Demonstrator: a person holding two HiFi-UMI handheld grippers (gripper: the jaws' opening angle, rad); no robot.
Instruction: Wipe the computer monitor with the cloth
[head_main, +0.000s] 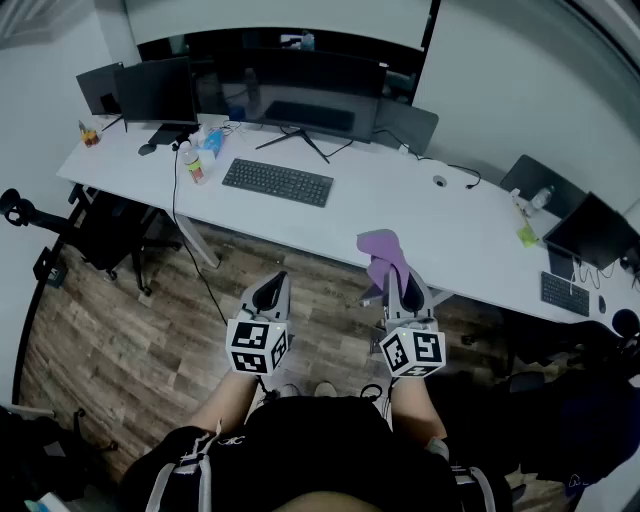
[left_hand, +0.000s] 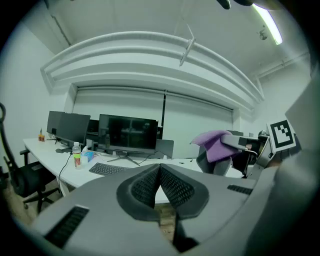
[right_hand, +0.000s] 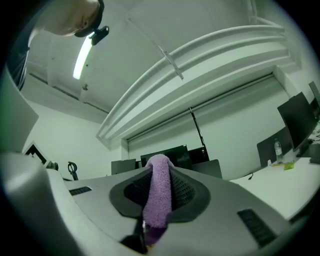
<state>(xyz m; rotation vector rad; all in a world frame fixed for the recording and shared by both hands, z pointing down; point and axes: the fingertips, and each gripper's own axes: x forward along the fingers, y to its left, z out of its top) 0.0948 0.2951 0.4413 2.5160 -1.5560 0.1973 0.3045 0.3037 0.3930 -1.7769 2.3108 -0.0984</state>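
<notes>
The big dark monitor (head_main: 300, 90) stands at the back of the white desk (head_main: 420, 215), with its screen off; it also shows in the left gripper view as the monitor (left_hand: 128, 134). My right gripper (head_main: 397, 281) is shut on a purple cloth (head_main: 381, 250), held over the desk's front edge, well short of the screen. The cloth (right_hand: 160, 195) runs pinched between the jaws in the right gripper view. My left gripper (head_main: 268, 290) hangs over the wooden floor, shut with nothing in it, its pads (left_hand: 172, 186) pressed together.
A black keyboard (head_main: 277, 182), a bottle (head_main: 193, 166) and a blue tissue pack (head_main: 212, 141) lie before the monitor. Smaller monitors (head_main: 155, 92) stand at the left, laptops (head_main: 590, 232) at the right. A black chair (head_main: 100, 235) sits under the desk's left end.
</notes>
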